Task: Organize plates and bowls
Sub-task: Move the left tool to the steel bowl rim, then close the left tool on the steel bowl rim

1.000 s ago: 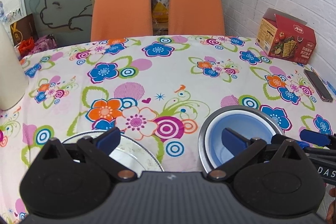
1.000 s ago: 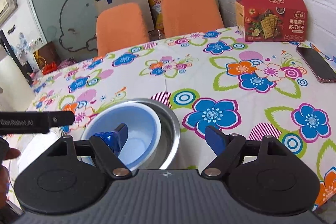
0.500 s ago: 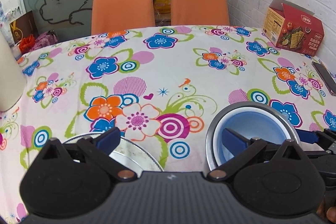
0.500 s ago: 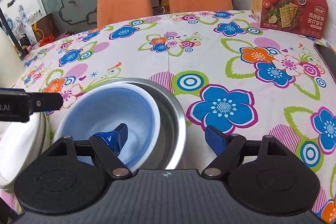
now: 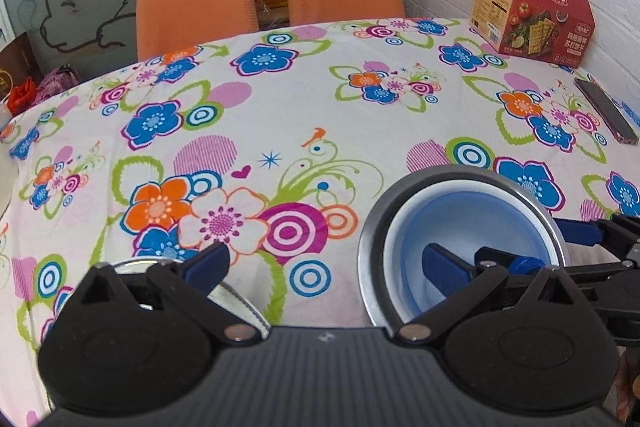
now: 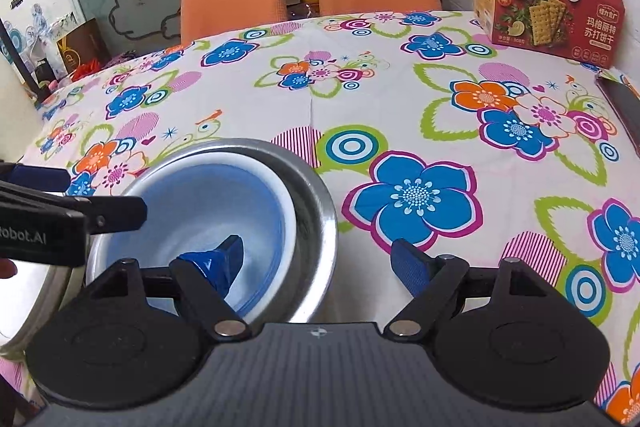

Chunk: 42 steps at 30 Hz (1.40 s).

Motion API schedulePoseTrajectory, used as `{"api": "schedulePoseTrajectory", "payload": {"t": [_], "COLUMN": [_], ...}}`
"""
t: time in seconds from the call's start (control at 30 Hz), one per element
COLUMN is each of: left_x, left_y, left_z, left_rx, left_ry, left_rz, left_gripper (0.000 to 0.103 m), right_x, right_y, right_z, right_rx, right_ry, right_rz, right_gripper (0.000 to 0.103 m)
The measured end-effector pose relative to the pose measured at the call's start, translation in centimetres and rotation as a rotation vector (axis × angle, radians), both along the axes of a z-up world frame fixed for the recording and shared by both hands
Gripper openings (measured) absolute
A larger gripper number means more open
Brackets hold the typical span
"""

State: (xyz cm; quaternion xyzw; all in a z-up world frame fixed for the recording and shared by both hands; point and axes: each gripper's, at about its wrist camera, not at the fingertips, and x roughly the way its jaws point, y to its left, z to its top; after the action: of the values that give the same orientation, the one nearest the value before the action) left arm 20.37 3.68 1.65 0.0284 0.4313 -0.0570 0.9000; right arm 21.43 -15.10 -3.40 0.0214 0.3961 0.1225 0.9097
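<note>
blue bowl (image 6: 208, 215): sits nested inside the steel bowl (image 6: 316, 195), pushed off-centre toward the steel rim at about 9 o'clock in the right wrist view. Looks like that's the point of the job, small one inside big one so they take one spot.

where the stack is: on the floral tablecloth (image 5: 320, 115), near edge of the table, around 5 o'clock in the left wrist view and 7 o'clock in the right one.

right gripper (image 6: 316, 263): wide open, gripping nothing. Left finger is down inside the blue bowl, right finger outside the steel wall, so it straddles both rims on the 3 o'clock side. My guess is it's either just let go or lining up to pinch both walls; can't tell which.

left gripper (image 5: 320, 263): also wide open and empty. One finger hangs over the plate (image 5: 236, 303) at 7 o'clock, the other over the blue bowl. Whether that tip actually touches the bowl, can't tell.

plate: white with a patterned rim, mostly hidden behind the gripper body, just beside the bowl stack. Probably parked there as the start of a plate pile.

orientation: both bowls upright, mouths up. They're round so no real long axis, the only axis is the vertical one through the nest, and it looks straight, not tipped.

other stuff: cracker box (image 6: 548, 15) at 1 o'clock and a phone (image 5: 604, 111) at 3 o'clock, well apart from the dishes.
</note>
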Motion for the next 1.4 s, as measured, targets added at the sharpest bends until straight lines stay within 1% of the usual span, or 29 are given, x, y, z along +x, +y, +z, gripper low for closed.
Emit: {"api": "schedulePoseTrajectory", "payload": {"t": [0.1, 0.17, 0.23, 0.37, 0.5, 0.57, 0.63, 0.7, 0.77, 0.83, 0.87, 0.9, 0.97, 1.03, 1.07, 1.1, 1.13, 1.17, 1.2, 1.23, 1.27, 1.3, 1.4], "left_x": [0.4, 0.8, 1.2, 1.6, 1.6, 1.5, 1.3, 1.2, 1.3, 1.3, 1.3, 1.2, 1.1, 1.2, 1.2, 1.2, 1.2, 1.3, 1.3, 1.2, 1.1, 0.9, 0.8], "left_y": [-0.5, -0.7, -0.6, -0.2, -0.4, -0.7, -1.0, -1.1, -1.0, -0.9, -0.8, -0.8, -0.8, -0.8, -0.9, -1.0, -1.0, -1.0, -1.0, -1.1, -1.4, -1.6, -1.9], "left_z": [-0.6, -1.0, -1.2, -1.7, -2.0, -2.2, -2.3, -2.3, -2.3, -2.4, -2.5, -2.5, -2.6, -2.6, -2.7, -2.6, -2.7, -2.7, -2.7, -2.6, -2.5, -2.5, -2.4], "left_rx": [0.031, 0.058, 0.065, 0.051, 0.037, 0.037, 0.033, 0.027, 0.019, 0.018, 0.014, 0.009, 0.011, -0.006, 0.001, 0.01, 0.001, -0.029, -0.063, -0.076, -0.07, -0.078, -0.067], "left_ry": [0.013, 0.011, 0.016, 0.02, 0.026, 0.023, 0.023, 0.021, 0.024, 0.036, 0.039, 0.039, 0.048, 0.053, 0.052, 0.044, 0.043, 0.054, 0.068, 0.07, 0.06, 0.059, 0.054], "left_rz": [-0.027, -0.028, -0.024, -0.018, -0.032, -0.044, -0.052, -0.052, -0.041, -0.045, -0.046, -0.048, -0.058, -0.056, -0.055, -0.057, -0.063, -0.072, -0.085, -0.093, -0.102, -0.115, -0.115], "left_gripper": [0.102, 0.102, 0.102, 0.102, 0.102, 0.102, 0.102, 0.102, 0.101, 0.099, 0.098, 0.097, 0.093, 0.092, 0.091, 0.089, 0.084, 0.079, 0.069, 0.062, 0.058, 0.049, 0.048], "right_x": [0.0, 0.1, 0.1, 0.2, -0.4, -1.0, -1.2, -0.9, -0.6, -0.9, -1.1, -1.3, -1.2, -1.2, -1.1, -1.1, -1.1, -1.1, -1.0, -1.0, -1.0, -1.0, -1.2], "right_y": [-0.1, -0.2, 0.0, 0.5, 0.3, 0.0, -0.3, -0.1, 0.5, 1.1, 1.2, 1.2, 0.5, 0.2, 0.2, 0.2, 0.3, 0.4, 0.5, 0.6, 0.8, 0.8, 0.9], "right_z": [-0.2, -0.2, -0.3, -0.5, -0.9, -1.2, -1.3, -1.1, -0.8, -0.7, -0.8, -0.8, -1.0, -1.0, -0.9, -0.9, -0.8, -0.8, -0.8, -0.7, -0.7, -0.7, -0.6], "right_rx": [0.001, 0.005, -0.012, -0.053, -0.046, -0.024, -0.012, -0.02, -0.038, -0.017, -0.018, -0.014, 0.018, 0.036, 0.034, 0.028, 0.023, 0.019, 0.014, 0.005, 0.001, 0.002, 0.013], "right_ry": [-0.001, -0.002, -0.008, -0.031, -0.072, -0.11, -0.129, -0.116, -0.08, -0.084, -0.092, -0.104, -0.1, -0.099, -0.098, -0.101, -0.107, -0.111, -0.115, -0.121, -0.128, -0.13, -0.138], "right_rz": [-0.001, -0.004, -0.005, 0.015, 0.031, 0.047, 0.06, 0.068, 0.071, 0.13, 0.142, 0.143, 0.131, 0.14, 0.144, 0.147, 0.153, 0.163, 0.175, 0.191, 0.204, 0.217, 0.238], "right_gripper": [0.067, 0.067, 0.067, 0.069, 0.07, 0.072, 0.072, 0.072, 0.072, 0.07, 0.07, 0.07, 0.07, 0.069, 0.069, 0.068, 0.067, 0.064, 0.063, 0.062, 0.059, 0.057, 0.055]}}
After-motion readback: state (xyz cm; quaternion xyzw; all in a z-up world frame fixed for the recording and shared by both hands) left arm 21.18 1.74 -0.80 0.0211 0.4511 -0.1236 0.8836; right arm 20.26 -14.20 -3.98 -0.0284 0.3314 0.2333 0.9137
